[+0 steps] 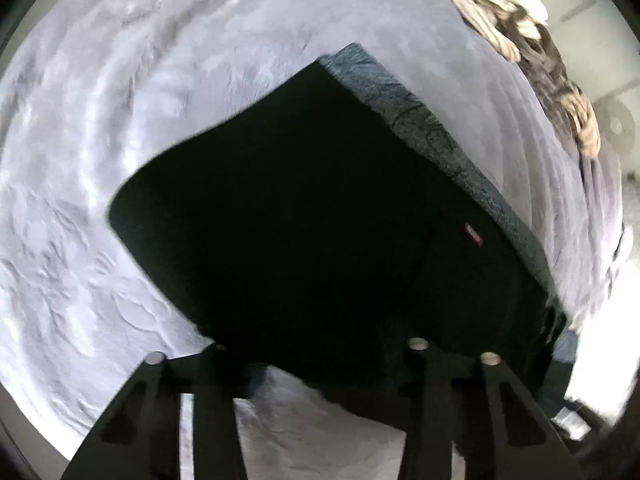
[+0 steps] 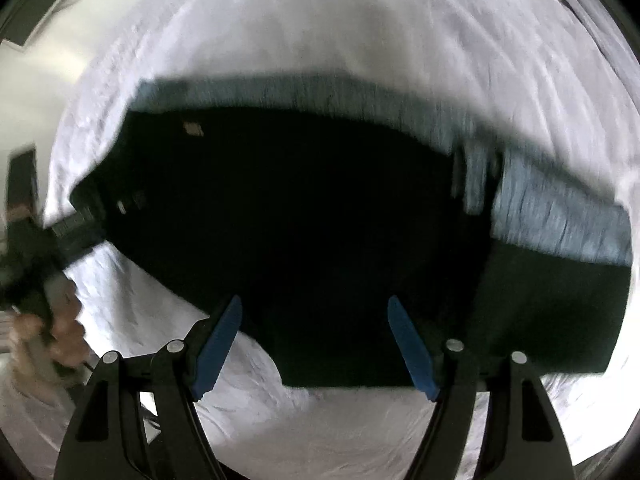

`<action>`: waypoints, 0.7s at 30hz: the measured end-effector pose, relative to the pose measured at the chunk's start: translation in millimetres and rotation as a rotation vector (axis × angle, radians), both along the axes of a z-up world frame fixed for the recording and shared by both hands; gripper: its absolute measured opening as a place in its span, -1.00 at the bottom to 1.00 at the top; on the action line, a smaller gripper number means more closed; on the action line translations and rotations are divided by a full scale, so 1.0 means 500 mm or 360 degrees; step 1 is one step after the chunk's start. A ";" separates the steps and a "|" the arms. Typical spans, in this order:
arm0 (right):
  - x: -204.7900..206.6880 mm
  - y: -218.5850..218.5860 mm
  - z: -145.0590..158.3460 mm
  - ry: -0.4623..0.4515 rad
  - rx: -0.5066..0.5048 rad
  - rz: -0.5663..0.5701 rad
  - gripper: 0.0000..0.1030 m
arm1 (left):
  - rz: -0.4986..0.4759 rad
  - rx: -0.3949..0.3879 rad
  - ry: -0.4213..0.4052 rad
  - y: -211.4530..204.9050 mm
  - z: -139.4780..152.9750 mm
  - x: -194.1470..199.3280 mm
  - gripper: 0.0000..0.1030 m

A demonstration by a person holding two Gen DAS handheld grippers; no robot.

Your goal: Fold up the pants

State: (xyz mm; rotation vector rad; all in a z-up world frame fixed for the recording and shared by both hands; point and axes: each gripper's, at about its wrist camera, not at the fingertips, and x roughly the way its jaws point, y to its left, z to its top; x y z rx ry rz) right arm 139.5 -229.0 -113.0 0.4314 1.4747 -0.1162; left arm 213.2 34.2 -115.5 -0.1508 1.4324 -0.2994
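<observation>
Pants: the dark pants (image 1: 304, 208) lie flat on the bed (image 1: 120, 160), already doubled into a broad slab, I judge, so a further fold can be taken from the near edge.
Second garment: blue-grey fabric (image 1: 440, 132) shows along the far edge under the pants; whether it is their inside or another piece I cannot tell.
Left tool: my left tool (image 1: 316, 354) has its arms spread wide over the near hem, but the tips are lost against the dark cloth, so I cannot tell whether it holds anything.
Right tool: my right tool (image 2: 314, 344) stands with blue fingers (image 2: 218, 344) apart, empty, poised over the near edge.
Surroundings: a crumpled patterned cloth (image 1: 540, 52) sits at the bed's far side, well apart.
Obstacles: nothing lies on the pants; my other hand (image 2: 60, 332) is at the left margin.
</observation>
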 end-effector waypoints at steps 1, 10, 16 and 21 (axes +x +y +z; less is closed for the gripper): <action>0.014 -0.004 0.011 -0.0018 0.0015 0.0009 0.52 | -0.0071 0.0064 -0.0068 -0.014 0.009 -0.007 -0.24; 0.249 0.065 0.103 -0.0119 0.0262 0.0370 0.52 | -0.0759 0.0816 -0.0781 -0.163 0.027 -0.129 -0.25; 0.367 0.212 0.089 -0.0005 0.0388 0.0677 0.52 | -0.0853 0.0929 -0.0895 -0.180 0.017 -0.151 -0.25; 0.400 0.305 0.006 0.0241 0.0398 0.0842 0.52 | -0.0845 0.0936 -0.0897 -0.187 0.023 -0.150 -0.25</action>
